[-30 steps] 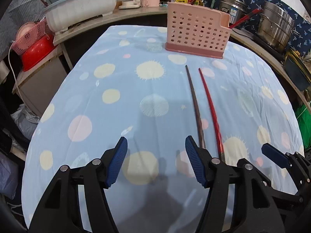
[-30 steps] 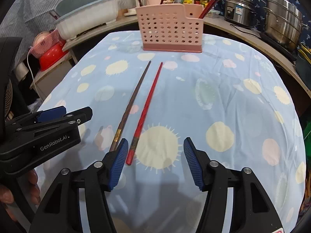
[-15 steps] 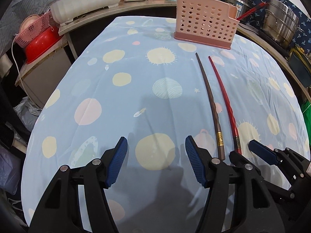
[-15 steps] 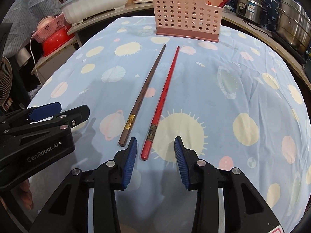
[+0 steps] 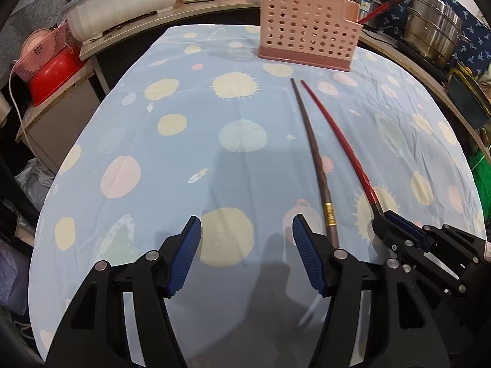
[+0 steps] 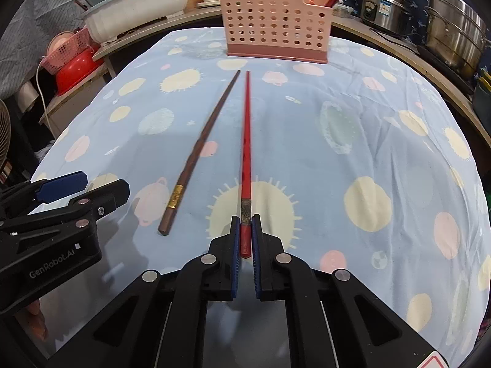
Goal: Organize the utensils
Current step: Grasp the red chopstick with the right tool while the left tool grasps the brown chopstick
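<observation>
Two long chopsticks lie side by side on the blue spotted tablecloth. My right gripper (image 6: 245,225) is shut on the thick near end of the red chopstick (image 6: 246,135), whose tip points at the pink perforated utensil basket (image 6: 276,27). The brown chopstick (image 6: 199,153) lies free just left of it. My left gripper (image 5: 247,236) stands open over bare cloth, with the brown chopstick (image 5: 316,159) beside its right finger. In the left wrist view the right gripper (image 5: 388,217) clamps the red chopstick (image 5: 340,144). The basket (image 5: 307,27) stands at the table's far end.
The basket holds red chopsticks in its right compartment. Behind the table a counter carries a white tub (image 5: 122,3), steel pots (image 5: 435,36) and a pink kettle. A red basin (image 5: 52,76) sits on a low shelf at the left. The tablecloth (image 6: 353,141) is bare to the right.
My right gripper slid over the red chopstick's near end and closed on it. The left gripper stayed open and hardly moved.
</observation>
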Demonstrator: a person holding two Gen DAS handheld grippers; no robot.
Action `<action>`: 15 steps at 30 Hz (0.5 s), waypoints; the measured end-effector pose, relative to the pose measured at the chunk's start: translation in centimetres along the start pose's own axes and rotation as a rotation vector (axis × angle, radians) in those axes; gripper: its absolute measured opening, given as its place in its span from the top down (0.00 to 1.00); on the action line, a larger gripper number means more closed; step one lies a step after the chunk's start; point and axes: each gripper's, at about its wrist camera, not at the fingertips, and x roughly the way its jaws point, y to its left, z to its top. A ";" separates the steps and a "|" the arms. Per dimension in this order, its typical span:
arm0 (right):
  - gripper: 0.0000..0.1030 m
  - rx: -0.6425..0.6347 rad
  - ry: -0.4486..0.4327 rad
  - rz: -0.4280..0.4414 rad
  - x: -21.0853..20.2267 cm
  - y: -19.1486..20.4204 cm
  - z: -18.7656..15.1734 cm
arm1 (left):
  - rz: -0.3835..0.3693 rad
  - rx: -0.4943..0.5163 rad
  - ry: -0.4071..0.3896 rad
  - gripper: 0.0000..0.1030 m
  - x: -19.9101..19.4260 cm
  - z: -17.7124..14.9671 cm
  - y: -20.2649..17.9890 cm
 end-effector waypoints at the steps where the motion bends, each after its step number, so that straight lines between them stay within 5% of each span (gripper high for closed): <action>1: 0.93 0.007 -0.001 -0.003 -0.1 -0.3 -0.1 | -0.006 0.009 0.002 0.43 0.0 0.0 -0.3; 15: 0.93 0.090 -0.005 -0.020 -1.0 -3.3 -1.3 | -0.070 0.096 0.015 0.44 0.8 -0.3 -4.8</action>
